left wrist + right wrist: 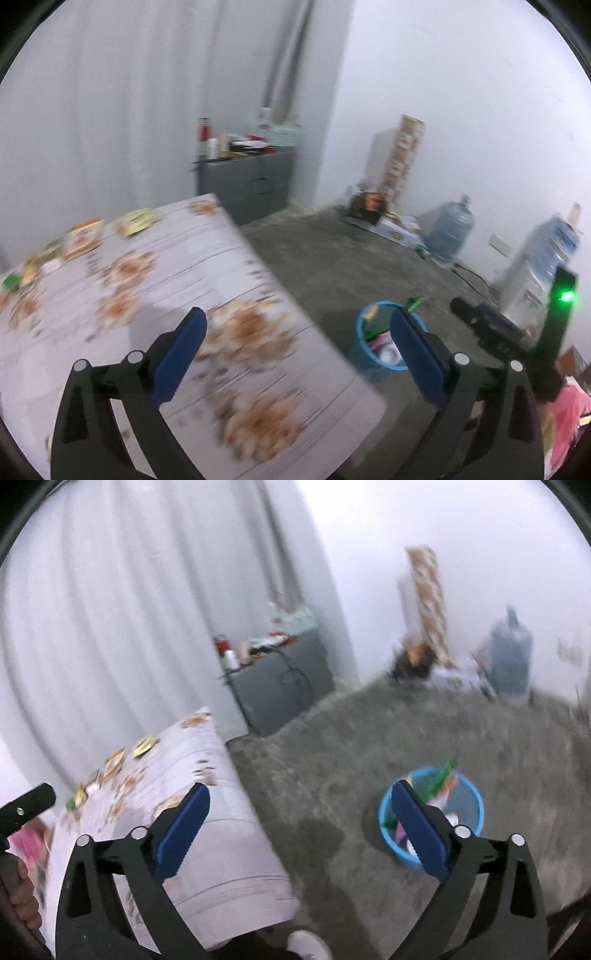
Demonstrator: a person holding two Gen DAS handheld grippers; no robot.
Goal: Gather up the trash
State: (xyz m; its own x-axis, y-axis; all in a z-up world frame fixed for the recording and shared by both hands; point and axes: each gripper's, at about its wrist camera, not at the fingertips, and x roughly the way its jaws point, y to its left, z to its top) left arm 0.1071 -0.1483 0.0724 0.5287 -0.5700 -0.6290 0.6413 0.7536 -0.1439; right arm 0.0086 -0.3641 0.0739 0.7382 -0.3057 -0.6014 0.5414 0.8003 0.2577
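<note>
Overhead, patterned tablecloth (207, 266) (concrete floor (332, 266))

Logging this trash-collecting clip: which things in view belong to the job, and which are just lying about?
Job:
- blue bin on the floor, wrappers already inside
- wrappers along the table's far edge
- left gripper and right gripper, both open and empty

Lying about:
- grey cabinet with bottles on top
- water jug
- stacked boxes
</note>
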